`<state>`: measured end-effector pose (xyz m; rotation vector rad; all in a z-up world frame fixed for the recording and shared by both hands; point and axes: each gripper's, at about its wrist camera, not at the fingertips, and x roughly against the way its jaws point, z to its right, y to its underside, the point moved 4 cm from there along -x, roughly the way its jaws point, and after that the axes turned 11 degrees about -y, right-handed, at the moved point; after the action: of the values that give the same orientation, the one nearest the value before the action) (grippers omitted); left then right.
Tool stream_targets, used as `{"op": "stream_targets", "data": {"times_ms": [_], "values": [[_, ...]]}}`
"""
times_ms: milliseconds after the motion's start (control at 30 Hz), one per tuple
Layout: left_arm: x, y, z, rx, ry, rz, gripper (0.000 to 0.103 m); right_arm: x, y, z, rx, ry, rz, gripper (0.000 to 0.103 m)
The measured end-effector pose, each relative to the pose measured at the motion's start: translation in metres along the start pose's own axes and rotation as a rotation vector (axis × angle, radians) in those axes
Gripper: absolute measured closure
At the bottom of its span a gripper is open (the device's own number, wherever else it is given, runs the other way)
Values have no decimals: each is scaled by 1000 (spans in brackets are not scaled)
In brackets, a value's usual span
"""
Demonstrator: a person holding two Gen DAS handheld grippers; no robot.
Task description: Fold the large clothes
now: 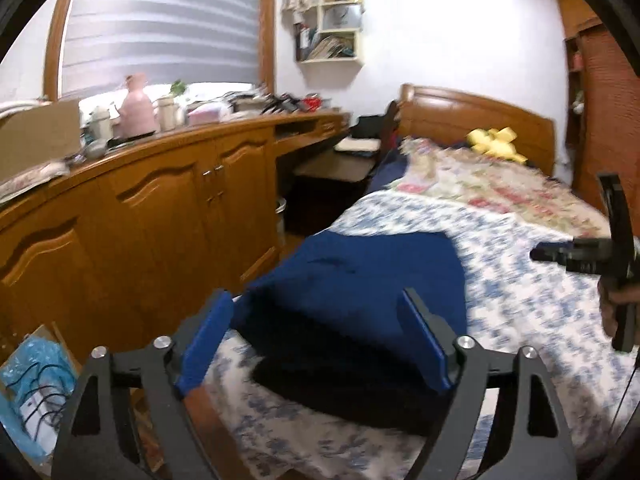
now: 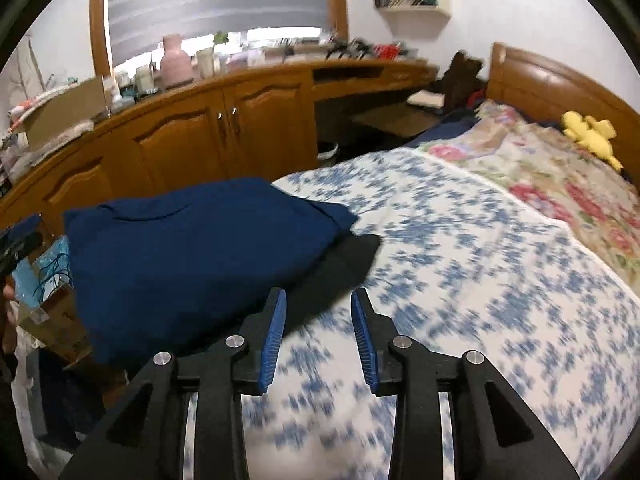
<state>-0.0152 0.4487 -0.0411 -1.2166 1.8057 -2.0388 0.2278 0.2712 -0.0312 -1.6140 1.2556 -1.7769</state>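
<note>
Claws first: we see the left claw (image 1: 316, 336) at the bottom of the left wrist view, its two blue-padded fingers spread wide and holding nothing, aimed over the folded navy-blue garment (image 1: 360, 284) in the lower centre. In the right wrist view the right claw (image 2: 318, 336) sits low in the centre, its fingers parted by a moderate gap, empty, above the blue-and-white floral bedspread (image 2: 460, 248). The garment (image 2: 192, 260) there lies left of centre, near the bed's edge, resting on a black cloth (image 2: 344, 264) whose shape we cannot make out, since most of it is covered.

At the right edge of the left wrist view, the other gripper (image 1: 588, 256) is cut off, and only part of the hand holding it shows. Much of both views is motion-blurred, so the clutter on the long wooden cabinet table (image 1: 160, 184) in the left half is hard to read.

We count two claws, one navy garment, one black cloth, one yellow plush toy (image 1: 496, 142) at the upper right and one pink vase (image 1: 138, 106) at the upper left.
</note>
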Motion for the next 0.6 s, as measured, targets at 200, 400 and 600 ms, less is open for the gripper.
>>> {"op": "stream_targets", "data": {"times_ms": [200,400,600], "values": [[38,-21,61,-34,107,59,12,84,43,7,-17,69,72,61],[77,-32,134,-50,232,97,9,170,85,7,-39,152,148,48],[118,-26,208,-93,359,127,9,237,127,11,-103,255,206,33]]}}
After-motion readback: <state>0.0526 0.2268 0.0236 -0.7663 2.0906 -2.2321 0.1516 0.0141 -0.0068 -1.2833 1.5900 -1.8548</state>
